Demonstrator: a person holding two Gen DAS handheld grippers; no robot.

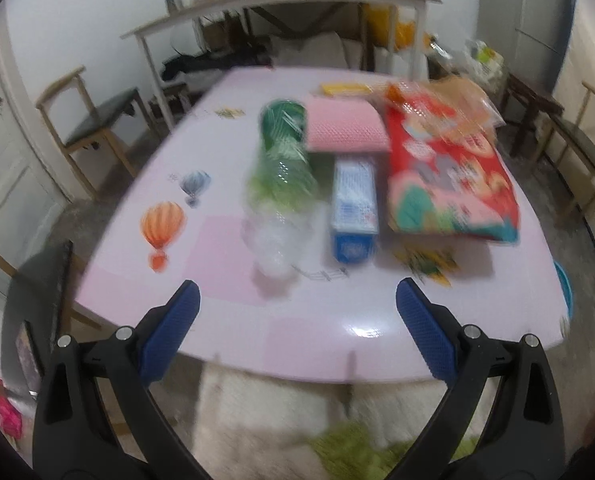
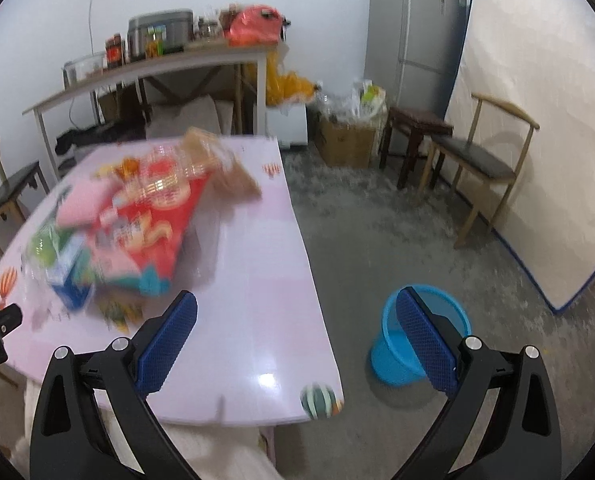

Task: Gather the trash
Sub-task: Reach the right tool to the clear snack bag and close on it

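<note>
Where glossy pink table (image 1: 233,248) meets gray floor (image 2: 377,208): crinkly clear bottle (image 1: 283,184), blue carton (image 1: 353,212), red bag (image 1: 449,168) clustered mid-table; blue bin (image 2: 393,352) beside. Left gripper (image 1: 297,312), right gripper (image 2: 297,320) spread wide, empty.

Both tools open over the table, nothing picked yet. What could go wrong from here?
1. The bottle lies on its side and may roll when the left tool closes.
2. The box sits close beside it; a grab may catch both.
3. The bin stands on the floor beyond the table edge; drops may miss.
</note>
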